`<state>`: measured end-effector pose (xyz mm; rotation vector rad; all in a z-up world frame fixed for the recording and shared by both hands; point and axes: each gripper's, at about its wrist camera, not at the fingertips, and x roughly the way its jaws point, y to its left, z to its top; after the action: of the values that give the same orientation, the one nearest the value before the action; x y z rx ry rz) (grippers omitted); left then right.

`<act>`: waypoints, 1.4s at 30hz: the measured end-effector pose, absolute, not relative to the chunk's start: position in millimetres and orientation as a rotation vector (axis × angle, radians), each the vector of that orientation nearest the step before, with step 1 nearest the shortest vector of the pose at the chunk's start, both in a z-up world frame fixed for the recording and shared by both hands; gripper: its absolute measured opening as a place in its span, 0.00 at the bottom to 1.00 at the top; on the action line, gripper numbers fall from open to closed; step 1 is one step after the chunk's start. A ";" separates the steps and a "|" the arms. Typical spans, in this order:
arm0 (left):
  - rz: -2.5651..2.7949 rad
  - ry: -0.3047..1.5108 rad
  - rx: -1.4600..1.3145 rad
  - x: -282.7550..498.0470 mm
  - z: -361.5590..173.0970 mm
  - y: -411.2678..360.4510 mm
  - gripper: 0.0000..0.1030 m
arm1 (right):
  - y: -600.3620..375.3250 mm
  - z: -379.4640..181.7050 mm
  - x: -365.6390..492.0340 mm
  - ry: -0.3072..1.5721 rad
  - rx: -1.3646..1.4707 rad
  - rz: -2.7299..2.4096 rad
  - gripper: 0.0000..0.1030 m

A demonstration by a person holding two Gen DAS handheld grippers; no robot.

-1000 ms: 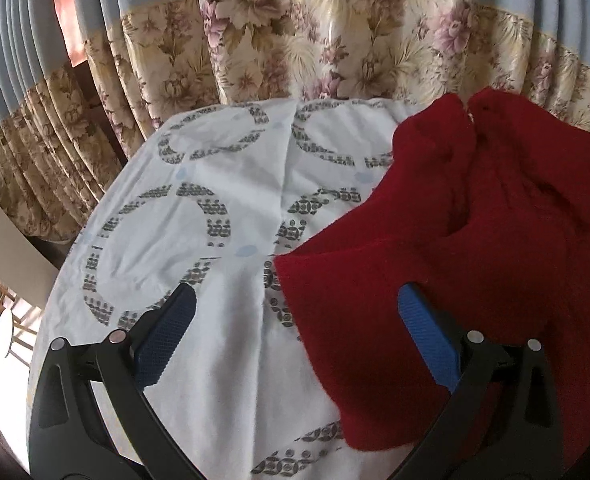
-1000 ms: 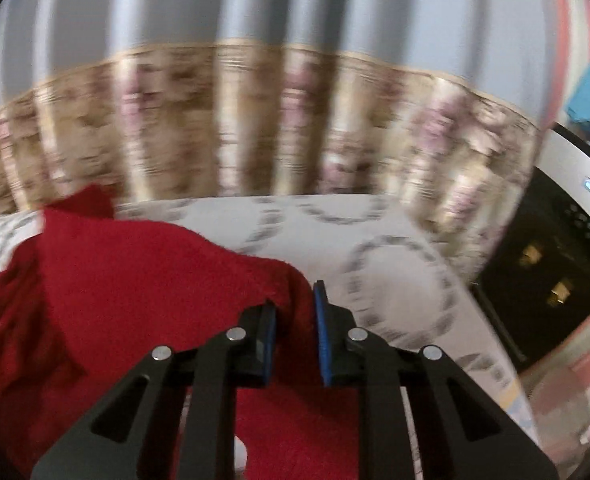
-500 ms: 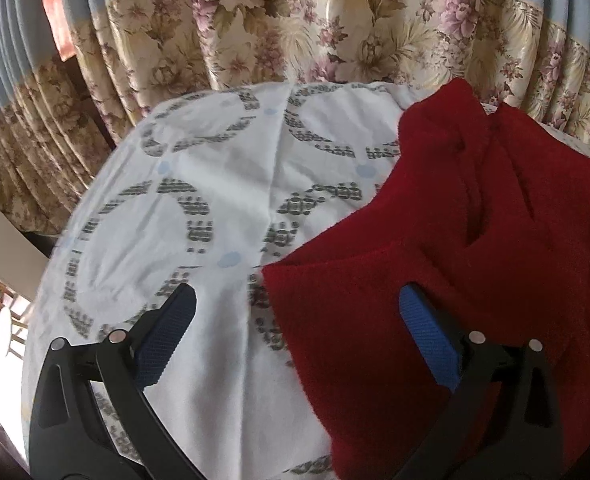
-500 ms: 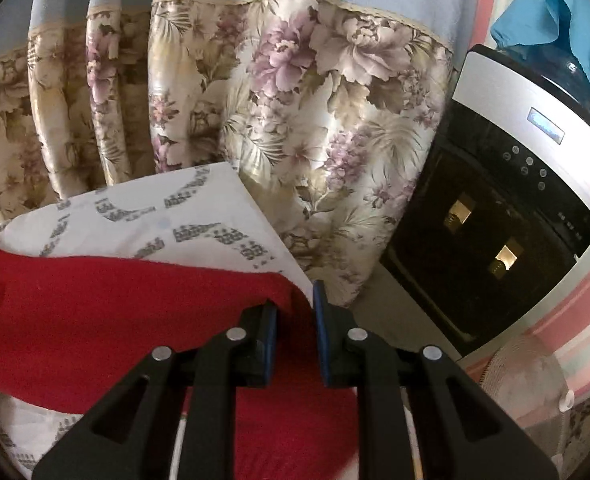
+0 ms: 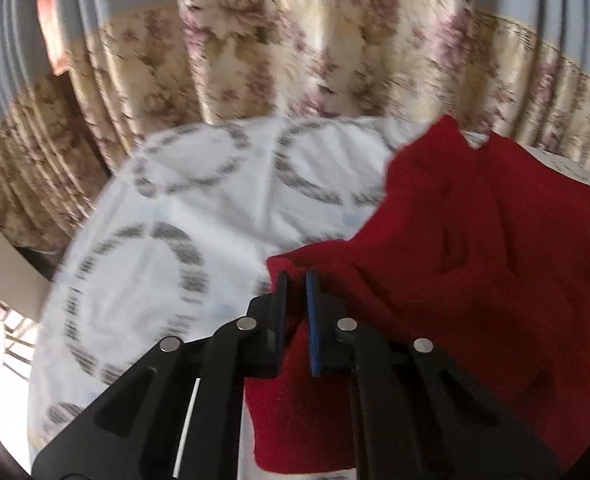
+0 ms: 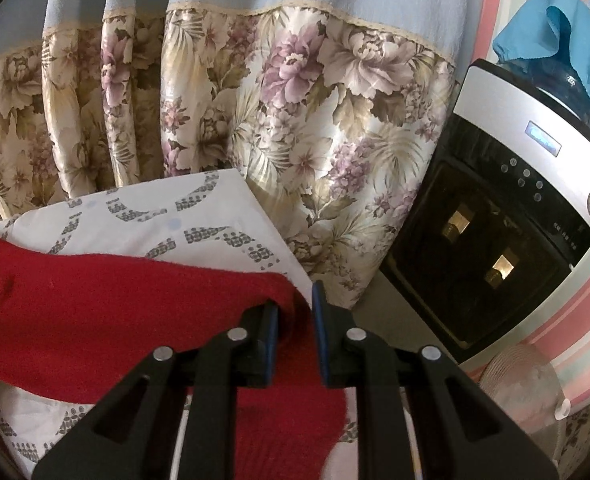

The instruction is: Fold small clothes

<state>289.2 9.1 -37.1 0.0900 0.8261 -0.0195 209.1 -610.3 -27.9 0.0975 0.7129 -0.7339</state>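
Observation:
A dark red knitted garment (image 5: 475, 264) lies rumpled on the right half of a table covered with a white cloth (image 5: 199, 216) printed with grey rings. My left gripper (image 5: 295, 280) is shut on the garment's near left corner, which bunches between the blue pads. In the right wrist view the same red garment (image 6: 107, 304) stretches to the left from my right gripper (image 6: 295, 300), which is shut on its corner and holds it just above the table's right edge. The held fabric hangs down between the black fingers (image 6: 263, 340).
Floral curtains (image 6: 295, 128) with a blue upper band hang close behind the table. A black and silver appliance (image 6: 507, 216) with a blue cloth (image 6: 567, 40) on top stands to the right, past the table edge. A pale fan-like object (image 6: 523, 384) sits low on the right.
My left gripper has closed from wide open onto the garment's near left corner and lifted it slightly. The right gripper swung right a second ago, carrying its corner, and has since held still.

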 end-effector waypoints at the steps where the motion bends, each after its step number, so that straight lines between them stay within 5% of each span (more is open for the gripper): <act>1: 0.009 0.815 0.098 291.3 -33.9 15.0 0.05 | -611.5 -25.8 207.9 0.709 0.099 -0.734 0.15; 12: 0.271 0.769 0.130 349.8 -4.8 127.2 0.05 | -626.3 -15.4 206.8 0.701 0.087 -0.762 0.15; 21: 0.286 0.819 0.089 379.3 -31.0 142.9 0.09 | -658.1 -29.8 209.5 0.764 0.145 -0.779 0.17; 23: 0.267 0.848 0.076 377.4 -37.4 142.9 0.21 | -656.4 -32.1 213.1 0.782 0.137 -0.731 0.52; 25: 0.277 0.822 0.065 359.2 -33.1 143.8 0.76 | -652.3 -26.0 207.1 0.757 0.123 -0.713 0.60; 26: 0.283 0.797 0.070 349.7 -29.2 143.2 0.80 | -649.6 -21.5 200.6 0.744 0.124 -0.703 0.60; 33: 0.190 0.721 0.072 219.6 -5.9 109.1 0.89 | -585.7 -3.4 106.9 0.665 0.123 -0.476 0.60; 42: 0.127 0.767 -0.192 70.4 -41.9 60.6 0.92 | -469.5 -28.7 10.8 0.687 0.143 -0.146 0.60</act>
<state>70.4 60.6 -41.9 -0.1918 0.7667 0.1273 10.8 -469.5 -28.7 0.1427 0.6866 -0.1458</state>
